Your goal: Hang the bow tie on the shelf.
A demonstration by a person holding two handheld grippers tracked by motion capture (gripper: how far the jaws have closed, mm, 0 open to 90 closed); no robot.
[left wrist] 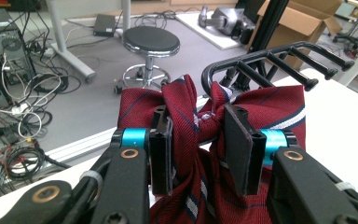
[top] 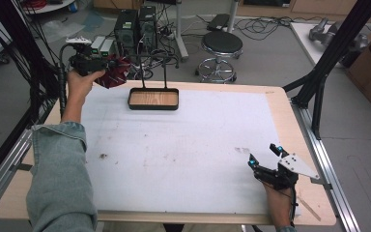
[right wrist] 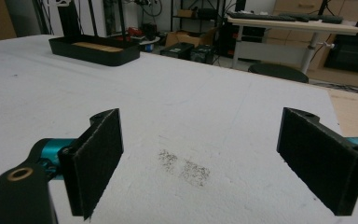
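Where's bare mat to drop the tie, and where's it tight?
Free: the wide white mat between the black tray and the right gripper, bare but for faint smudges; also the strip right of the tray. Tight: the far-left corner, where the left gripper holds the red striped tie beside the black rack standing in the tray.
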